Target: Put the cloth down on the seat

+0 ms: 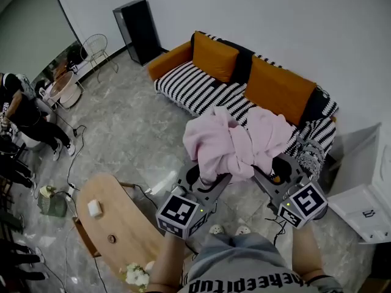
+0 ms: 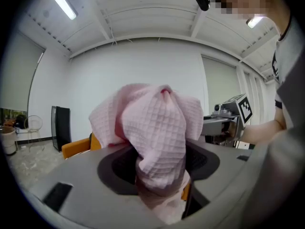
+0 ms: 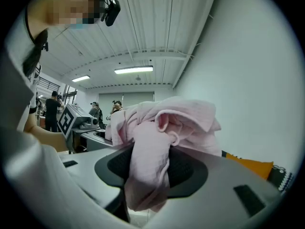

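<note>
Holding the pink cloth [image 1: 235, 142] between two grippers lets me carry it as one bundle, so no loose end trails on the floor on the way to the sofa. The left gripper [image 2: 159, 171] has its jaws standing wide, but a thick wad of cloth fills the gap and the jaws are clamped on it. The right gripper [image 3: 150, 175] is the same, with its jaws spread around a bunched fold that spills out over the top. The two grips sit near each other, so the fabric heaps up in the middle rather than spreading flat.

From the head view the cloth hangs in the air, not yet on anything, and lines up with the right part of the black-and-white striped seat [image 1: 195, 90], just before the orange back cushion [image 1: 278, 90].

It is pale pink with a small waffle weave, soft and crumpled into loose folds. I judge it limp enough to slump wherever it is released.
</note>
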